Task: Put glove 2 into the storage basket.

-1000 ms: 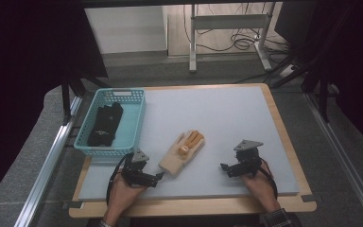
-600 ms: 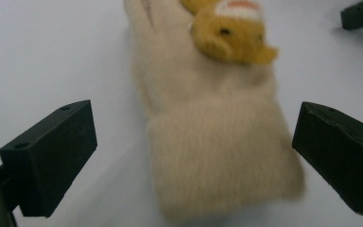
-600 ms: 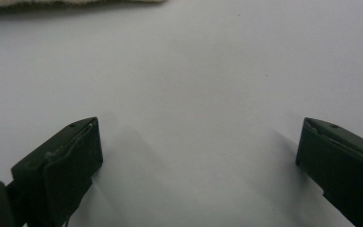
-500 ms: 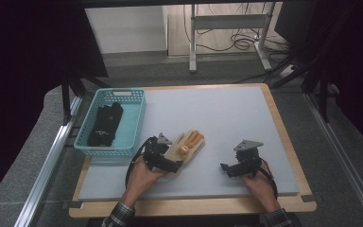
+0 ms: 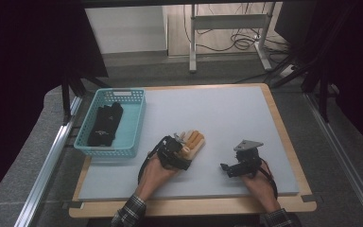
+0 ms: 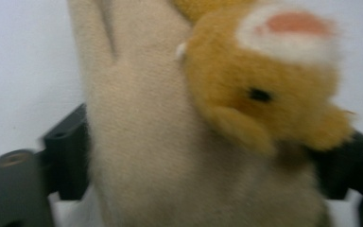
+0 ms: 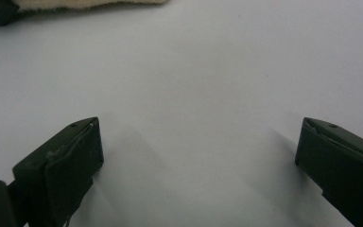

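A beige glove [image 5: 194, 140] with orange fingertips lies on the white mat, left of centre. In the left gripper view the glove [image 6: 142, 142] carries an orange plush animal face [image 6: 264, 85] and reaches from one black jaw to the other. My left gripper [image 5: 183, 145] has just been closing its jaws, with the glove's cuff end between them and touching both. My right gripper [image 5: 224, 169] rests on the mat to the glove's right, apart from it. Its jaws [image 7: 198, 137] stand wide apart over bare mat, and the glove's edge [image 7: 90, 4] lies farther off.
A turquoise basket [image 5: 113, 152] holding a black glove [image 5: 105, 124] stands at the table's left edge. The white mat [image 5: 227, 109] lies on a wooden board [image 5: 194, 206]. A metal frame and cables stand on the floor beyond the table.
My left hand has moved right and forward from the front of the mat to the glove, and its gripper now sits around the glove's near end. The right hand has kept still.
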A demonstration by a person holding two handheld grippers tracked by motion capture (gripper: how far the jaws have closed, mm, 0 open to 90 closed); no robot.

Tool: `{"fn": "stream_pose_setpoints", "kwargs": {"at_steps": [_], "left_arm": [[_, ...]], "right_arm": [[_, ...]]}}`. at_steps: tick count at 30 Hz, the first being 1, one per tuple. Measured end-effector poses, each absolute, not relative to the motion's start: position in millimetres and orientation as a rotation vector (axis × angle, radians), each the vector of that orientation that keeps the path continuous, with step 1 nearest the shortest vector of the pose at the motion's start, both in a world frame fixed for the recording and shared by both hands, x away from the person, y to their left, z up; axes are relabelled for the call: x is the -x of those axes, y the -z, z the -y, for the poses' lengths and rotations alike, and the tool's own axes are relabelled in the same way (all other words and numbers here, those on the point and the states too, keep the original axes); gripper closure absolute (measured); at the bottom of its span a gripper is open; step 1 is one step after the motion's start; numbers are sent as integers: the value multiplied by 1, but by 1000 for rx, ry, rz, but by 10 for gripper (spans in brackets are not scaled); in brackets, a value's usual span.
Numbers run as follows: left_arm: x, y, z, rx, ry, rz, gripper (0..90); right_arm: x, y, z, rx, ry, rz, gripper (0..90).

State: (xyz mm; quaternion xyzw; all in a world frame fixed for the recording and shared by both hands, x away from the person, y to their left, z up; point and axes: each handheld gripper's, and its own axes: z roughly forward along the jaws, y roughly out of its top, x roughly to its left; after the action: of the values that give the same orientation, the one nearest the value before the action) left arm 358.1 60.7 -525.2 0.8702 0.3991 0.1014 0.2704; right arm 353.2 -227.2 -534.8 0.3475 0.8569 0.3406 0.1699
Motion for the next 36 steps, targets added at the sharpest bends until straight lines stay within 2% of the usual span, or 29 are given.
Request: {"fn": "stream_pose_setpoints", "kwargs": {"at_steps": [6, 8, 17, 20, 36], "left_arm": [[-355, 520, -60, -2366, -259, -1039, 462], [-356, 519, -62, -2361, -247, -1038, 534], [-360, 513, -75, -2300, -188, -1026, 647], [-361, 504, -81, -2271, -196, -1017, 739], [-374, 462, -104, -2235, -312, -1064, 765]], "right_arm": [[-353, 535, 227, -989, -969, -2435, 13], [-353, 535, 227, -988, -969, -2435, 13], [-353, 535, 227, -985, -966, -2436, 14], [-353, 535, 227, -989, -969, -2435, 14], [-353, 535, 227, -989, -970, -2436, 15]]}}
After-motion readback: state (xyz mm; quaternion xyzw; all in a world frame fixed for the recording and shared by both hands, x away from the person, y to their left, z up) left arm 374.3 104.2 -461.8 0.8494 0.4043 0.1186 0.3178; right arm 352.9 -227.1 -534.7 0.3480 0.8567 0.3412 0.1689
